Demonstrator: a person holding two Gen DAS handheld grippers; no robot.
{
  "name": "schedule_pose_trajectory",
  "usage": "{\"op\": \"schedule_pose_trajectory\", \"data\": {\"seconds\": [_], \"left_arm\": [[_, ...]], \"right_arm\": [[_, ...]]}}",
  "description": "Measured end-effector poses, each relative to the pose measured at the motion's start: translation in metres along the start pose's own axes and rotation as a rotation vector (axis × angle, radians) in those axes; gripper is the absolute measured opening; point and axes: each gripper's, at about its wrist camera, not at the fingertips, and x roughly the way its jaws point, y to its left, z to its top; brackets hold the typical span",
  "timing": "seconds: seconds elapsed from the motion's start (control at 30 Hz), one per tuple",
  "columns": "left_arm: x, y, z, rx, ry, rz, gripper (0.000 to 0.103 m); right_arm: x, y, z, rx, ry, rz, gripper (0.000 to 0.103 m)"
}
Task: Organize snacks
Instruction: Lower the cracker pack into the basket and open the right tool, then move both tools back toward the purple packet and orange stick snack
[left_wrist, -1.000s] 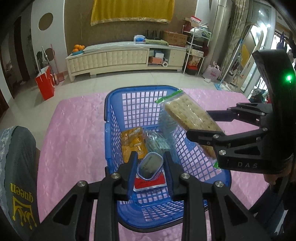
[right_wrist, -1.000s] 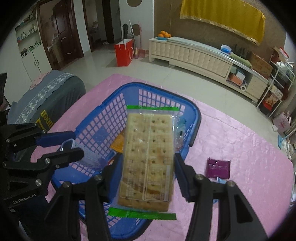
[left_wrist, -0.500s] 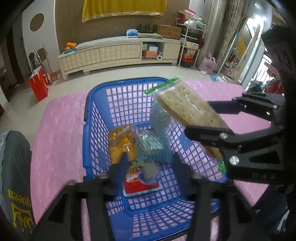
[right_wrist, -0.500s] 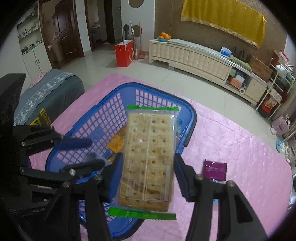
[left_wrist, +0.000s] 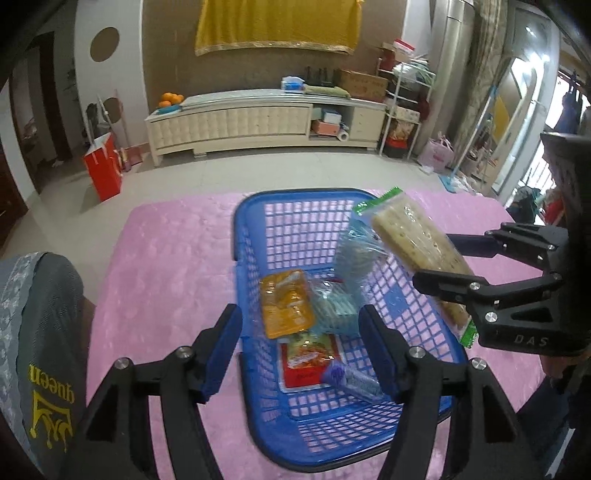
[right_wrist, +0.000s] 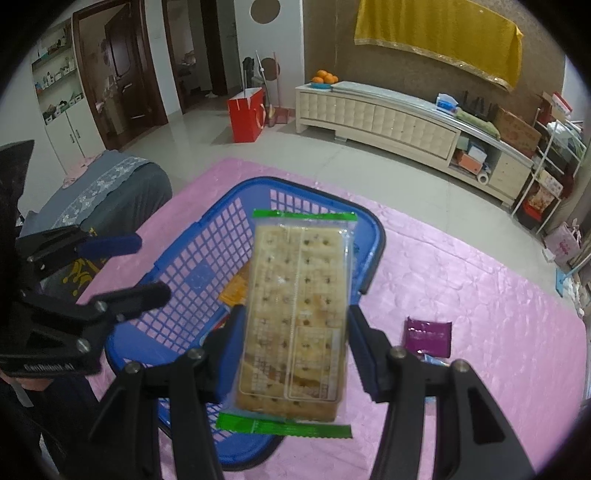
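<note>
A blue plastic basket (left_wrist: 255, 236) stands on the pink tablecloth; it also shows in the right wrist view (right_wrist: 207, 266). Inside lie an orange packet (left_wrist: 284, 306), a clear bluish packet (left_wrist: 332, 306), a red packet (left_wrist: 303, 373) and a small purple-capped pack (left_wrist: 351, 376). My left gripper (left_wrist: 299, 347) is open and empty above the basket's near end. My right gripper (right_wrist: 291, 354) is shut on a cracker pack (right_wrist: 295, 314) with green ends, held above the basket's right side; the pack also shows in the left wrist view (left_wrist: 417, 247).
A purple snack packet (right_wrist: 428, 336) lies on the pink cloth (right_wrist: 480, 295) right of the basket, with a bluish wrapper (right_wrist: 432, 360) just beside it. A grey cushion (left_wrist: 40, 314) sits at the table's left edge. A cream cabinet and red bag stand across the floor.
My left gripper opened and let go of the small purple-capped pack, which now lies in the basket's near end. The gripper pulled back and up. The right gripper kept the cracker pack over the basket.
</note>
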Motion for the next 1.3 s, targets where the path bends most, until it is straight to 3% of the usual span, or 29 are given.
{"op": "schedule_pose_trajectory", "data": {"seconds": [0.4, 0.7, 0.8, 0.83, 0.93, 1.3], "left_arm": [[0.015, 0.026, -0.005, -0.019, 0.032, 0.041, 0.064], [0.032, 0.035, -0.006, -0.019, 0.045, 0.031, 0.064], [0.038, 0.038, -0.006, -0.026, 0.055, 0.036, 0.063], [0.039, 0.039, -0.006, -0.030, 0.059, 0.034, 0.064], [0.040, 0.039, -0.008, -0.034, 0.059, 0.027, 0.064], [0.009, 0.014, -0.013, -0.002, 0.020, 0.006, 0.064]], "right_arm": [[0.045, 0.021, 0.020, -0.038, 0.053, 0.030, 0.058], [0.082, 0.020, 0.031, -0.063, 0.107, 0.013, 0.059], [0.089, 0.017, 0.031, -0.053, 0.132, 0.011, 0.061], [0.089, 0.015, 0.029, -0.051, 0.140, 0.006, 0.067], [0.078, 0.014, 0.025, -0.050, 0.102, -0.016, 0.087], [0.006, 0.003, 0.007, -0.019, 0.024, -0.054, 0.088]]}}
